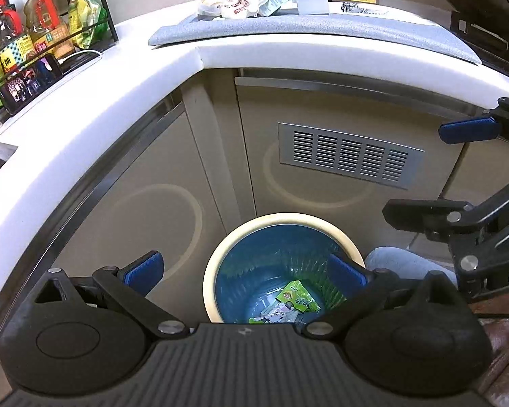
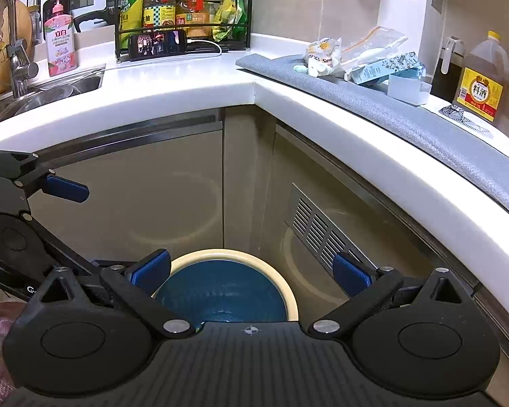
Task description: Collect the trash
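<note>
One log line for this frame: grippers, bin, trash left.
left gripper: open, empty | right gripper: open, empty | bin: wrappers inside | counter: trash pile remains

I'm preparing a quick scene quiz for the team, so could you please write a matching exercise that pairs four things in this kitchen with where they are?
Things
1. green wrapper
2. phone
3. cooking wine bottle
4. trash bin

Places
A. on the counter in front of the black bottle rack
B. on the floor in the cabinet corner
C. at the bottom of the blue bin liner
D. at the far right end of the counter

Pairs: 1-C, 2-A, 3-D, 4-B
</note>
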`<state>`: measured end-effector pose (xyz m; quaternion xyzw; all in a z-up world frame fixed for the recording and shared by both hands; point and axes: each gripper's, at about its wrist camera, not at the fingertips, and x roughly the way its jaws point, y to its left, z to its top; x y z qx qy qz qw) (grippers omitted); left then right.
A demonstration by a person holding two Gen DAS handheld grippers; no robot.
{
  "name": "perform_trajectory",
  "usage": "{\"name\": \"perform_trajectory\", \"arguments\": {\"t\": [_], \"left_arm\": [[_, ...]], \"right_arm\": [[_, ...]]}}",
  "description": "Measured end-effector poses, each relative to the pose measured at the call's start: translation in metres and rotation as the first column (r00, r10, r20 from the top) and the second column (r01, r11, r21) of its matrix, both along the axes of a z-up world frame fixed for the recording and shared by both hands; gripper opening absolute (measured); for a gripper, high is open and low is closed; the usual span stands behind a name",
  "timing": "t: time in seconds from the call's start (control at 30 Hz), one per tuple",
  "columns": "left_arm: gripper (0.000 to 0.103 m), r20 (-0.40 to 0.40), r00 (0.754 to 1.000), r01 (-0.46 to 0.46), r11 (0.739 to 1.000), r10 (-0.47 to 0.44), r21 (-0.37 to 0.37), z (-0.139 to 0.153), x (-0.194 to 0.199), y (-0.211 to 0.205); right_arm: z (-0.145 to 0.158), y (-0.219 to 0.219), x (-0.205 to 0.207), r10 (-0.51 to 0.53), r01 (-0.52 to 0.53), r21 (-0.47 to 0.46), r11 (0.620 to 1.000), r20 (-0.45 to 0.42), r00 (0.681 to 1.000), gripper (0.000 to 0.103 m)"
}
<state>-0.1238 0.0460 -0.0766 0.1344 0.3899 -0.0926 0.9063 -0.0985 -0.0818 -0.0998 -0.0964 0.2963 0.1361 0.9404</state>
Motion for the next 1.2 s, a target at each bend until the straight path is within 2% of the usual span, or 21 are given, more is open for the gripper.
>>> {"name": "perform_trajectory", "arguments": {"t": [1.2], "left_arm": [[0.103, -0.041, 0.999, -0.019, 1.0, 0.019, -0.001, -0.012, 0.006, 0.006]], "right_arm": [[-0.014, 0.002, 0.012, 0.015, -0.015, -0.001, 1.0, -0.066, 0.998, 0.102]]}}
